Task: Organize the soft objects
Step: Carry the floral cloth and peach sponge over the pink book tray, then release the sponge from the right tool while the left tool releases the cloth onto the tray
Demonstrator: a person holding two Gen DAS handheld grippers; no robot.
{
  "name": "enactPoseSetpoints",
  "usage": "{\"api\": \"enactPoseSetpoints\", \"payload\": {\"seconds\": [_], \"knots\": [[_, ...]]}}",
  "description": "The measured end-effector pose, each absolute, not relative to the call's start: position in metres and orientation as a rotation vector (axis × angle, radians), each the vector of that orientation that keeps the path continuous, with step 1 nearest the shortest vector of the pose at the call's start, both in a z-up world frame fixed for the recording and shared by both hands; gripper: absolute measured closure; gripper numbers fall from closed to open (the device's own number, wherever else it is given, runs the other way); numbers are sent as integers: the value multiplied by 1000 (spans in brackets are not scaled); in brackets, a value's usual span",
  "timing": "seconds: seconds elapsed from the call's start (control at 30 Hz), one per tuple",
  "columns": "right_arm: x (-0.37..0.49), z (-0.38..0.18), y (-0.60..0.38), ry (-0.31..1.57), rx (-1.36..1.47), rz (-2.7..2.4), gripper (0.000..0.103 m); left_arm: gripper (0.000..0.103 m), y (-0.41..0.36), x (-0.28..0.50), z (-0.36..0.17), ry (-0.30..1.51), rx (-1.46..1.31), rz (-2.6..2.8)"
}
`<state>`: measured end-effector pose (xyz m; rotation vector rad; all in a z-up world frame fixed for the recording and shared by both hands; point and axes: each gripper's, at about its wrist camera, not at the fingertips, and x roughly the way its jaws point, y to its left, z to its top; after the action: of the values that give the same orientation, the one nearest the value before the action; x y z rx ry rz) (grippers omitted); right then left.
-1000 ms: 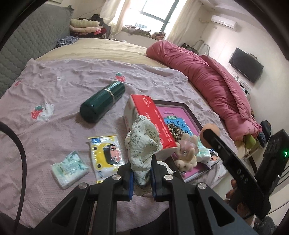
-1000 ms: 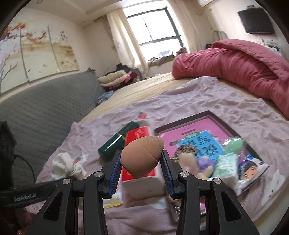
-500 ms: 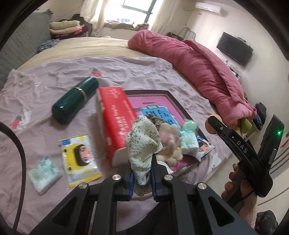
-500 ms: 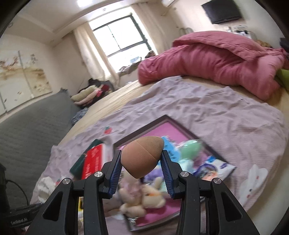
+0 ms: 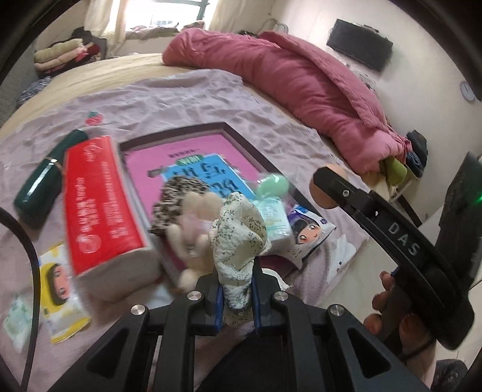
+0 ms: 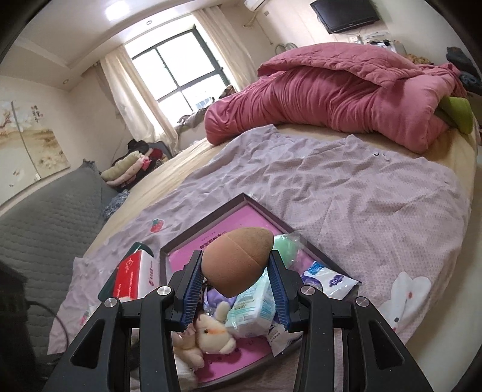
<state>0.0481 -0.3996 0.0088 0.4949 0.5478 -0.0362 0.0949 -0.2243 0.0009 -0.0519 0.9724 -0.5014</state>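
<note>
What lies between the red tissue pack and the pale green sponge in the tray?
In the left wrist view, between the red tissue pack and the pale green sponge lie a leopard-print item and a beige plush toy.

You're looking across a wide bed [image 6: 376, 193] under a crumpled lilac sheet [image 6: 346, 211], a rumpled pink quilt [image 6: 331, 93] heaped at its far side. Daylight pours through a dark-framed window [image 6: 177, 69] with cream curtains [image 6: 120, 90]; a black wall television [image 6: 343, 12] hangs on pale walls.

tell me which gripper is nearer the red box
Left. The left gripper, shut on a floral cloth, sits just right of the red box. The right gripper, holding a brown sponge, is farther right, over the tray.
</note>
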Motion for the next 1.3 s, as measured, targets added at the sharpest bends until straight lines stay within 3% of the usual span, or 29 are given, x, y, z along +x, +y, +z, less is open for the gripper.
{"api": "enactPoseSetpoints", "payload": {"seconds": [0.4,1.3], "knots": [[52,-3,-410,568,494,-64,60,88,-253,123,-38,1006,12,-479],[93,-38,-407,772,434,-135,55,88,-250,138,-49,1018,-31,-479]]}}
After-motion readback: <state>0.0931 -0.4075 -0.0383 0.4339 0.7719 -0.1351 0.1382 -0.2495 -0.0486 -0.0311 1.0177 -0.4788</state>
